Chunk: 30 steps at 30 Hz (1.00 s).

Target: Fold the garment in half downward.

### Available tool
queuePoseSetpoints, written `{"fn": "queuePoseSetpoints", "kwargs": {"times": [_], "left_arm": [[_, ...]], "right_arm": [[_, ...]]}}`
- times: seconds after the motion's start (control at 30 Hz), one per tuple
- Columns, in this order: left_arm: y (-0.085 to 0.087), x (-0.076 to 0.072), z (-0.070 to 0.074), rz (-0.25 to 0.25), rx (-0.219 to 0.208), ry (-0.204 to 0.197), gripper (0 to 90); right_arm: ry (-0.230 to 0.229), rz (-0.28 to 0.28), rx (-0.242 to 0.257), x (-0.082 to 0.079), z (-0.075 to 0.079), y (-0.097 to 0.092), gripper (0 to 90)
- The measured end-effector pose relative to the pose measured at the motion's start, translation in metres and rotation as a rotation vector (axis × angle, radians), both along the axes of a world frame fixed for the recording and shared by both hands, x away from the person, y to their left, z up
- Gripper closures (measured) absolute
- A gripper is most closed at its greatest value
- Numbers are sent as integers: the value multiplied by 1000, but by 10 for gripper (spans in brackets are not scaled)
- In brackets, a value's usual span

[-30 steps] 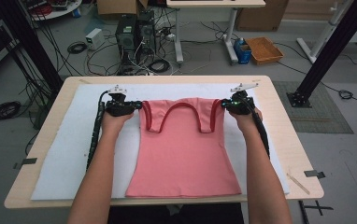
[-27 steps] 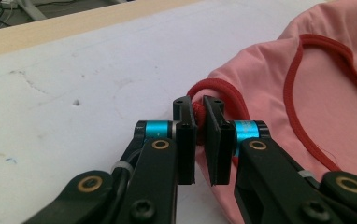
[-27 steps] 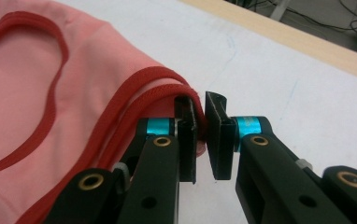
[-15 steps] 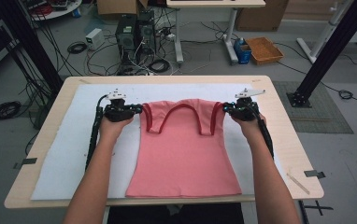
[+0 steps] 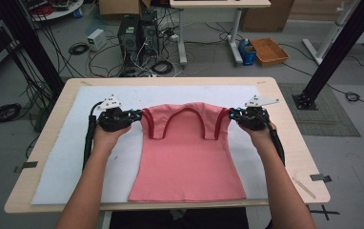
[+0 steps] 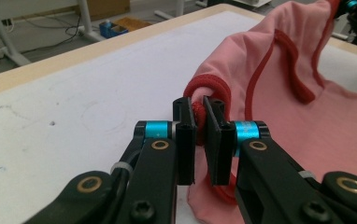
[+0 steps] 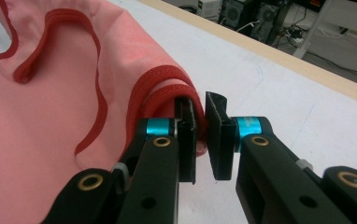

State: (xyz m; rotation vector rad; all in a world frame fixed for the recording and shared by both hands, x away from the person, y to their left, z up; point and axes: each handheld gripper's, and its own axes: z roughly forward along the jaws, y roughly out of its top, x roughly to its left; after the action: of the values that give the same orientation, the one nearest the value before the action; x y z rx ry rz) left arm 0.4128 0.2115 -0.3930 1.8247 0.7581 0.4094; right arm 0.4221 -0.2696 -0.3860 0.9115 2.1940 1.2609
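Note:
A pink tank top (image 5: pixel 189 157) with dark red trim lies on the white mat (image 5: pixel 61 162), hem toward the person. My left gripper (image 5: pixel 135 114) is shut on the red-trimmed left shoulder edge (image 6: pixel 200 116), which is pinched between its jaws and lifted off the mat. On the other side my right gripper (image 5: pixel 231 115) is shut on the right shoulder edge (image 7: pixel 167 81). The top's upper part hangs stretched between the two grippers, with the neckline (image 5: pixel 186 114) sagging in the middle. The lower half rests flat on the mat.
The mat covers a wooden table (image 5: pixel 294 157). A thin stick (image 5: pixel 304 187) lies near the table's front right corner. Beyond the far edge are computer towers (image 5: pixel 137 33), cables and a basket (image 5: pixel 268 50) on the floor.
Both hands have drawn toward the person and risen a little, carrying the shoulders with them. The top's upper edge now folds back over its body.

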Motion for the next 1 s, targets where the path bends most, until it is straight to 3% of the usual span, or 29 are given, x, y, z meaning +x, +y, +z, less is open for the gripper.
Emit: {"fn": "queuePoseSetpoints", "kwargs": {"times": [0.37, 0.63, 1.0], "left_arm": [[1, -35, 0, -54, -5, -49, 831], [4, -62, -12, -86, -3, -63, 829], [8, -104, -29, -151, 25, -41, 828]], "right_arm": [[-46, 61, 14, -35, -1, -7, 830], [-69, 114, 21, -67, -9, -9, 828], [-58, 166, -3, -113, -33, -15, 820]]}}
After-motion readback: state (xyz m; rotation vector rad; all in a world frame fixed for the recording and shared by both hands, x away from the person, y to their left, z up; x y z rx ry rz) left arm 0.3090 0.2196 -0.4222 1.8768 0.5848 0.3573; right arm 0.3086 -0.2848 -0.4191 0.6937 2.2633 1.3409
